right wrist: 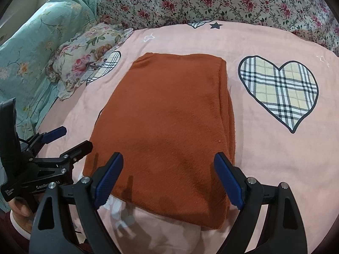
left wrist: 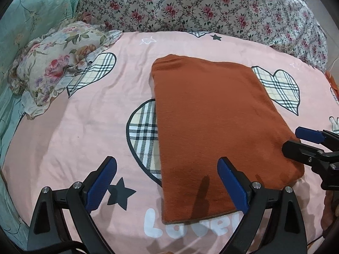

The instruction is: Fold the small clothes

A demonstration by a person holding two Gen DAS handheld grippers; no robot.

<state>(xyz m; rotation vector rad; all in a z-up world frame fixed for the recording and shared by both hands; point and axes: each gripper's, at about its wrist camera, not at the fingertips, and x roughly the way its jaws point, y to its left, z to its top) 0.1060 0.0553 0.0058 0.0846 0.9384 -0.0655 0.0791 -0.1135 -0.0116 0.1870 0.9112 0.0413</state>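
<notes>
A rust-orange garment (left wrist: 214, 131) lies folded into a long rectangle on the pink bed sheet (left wrist: 89, 114); it also shows in the right wrist view (right wrist: 169, 131). My left gripper (left wrist: 167, 169) is open and empty, hovering above the garment's near left edge. My right gripper (right wrist: 168, 165) is open and empty above the garment's near end. The right gripper shows at the right edge of the left wrist view (left wrist: 296, 139), and the left gripper shows at the left of the right wrist view (right wrist: 72, 137), both with jaws apart.
A floral pillow (left wrist: 55, 63) lies at the back left. A floral quilt (left wrist: 201, 6) is heaped along the back, with a teal blanket (left wrist: 25, 21) on the left. The sheet has plaid hearts (right wrist: 279, 89), stars and white lettering (left wrist: 186, 226).
</notes>
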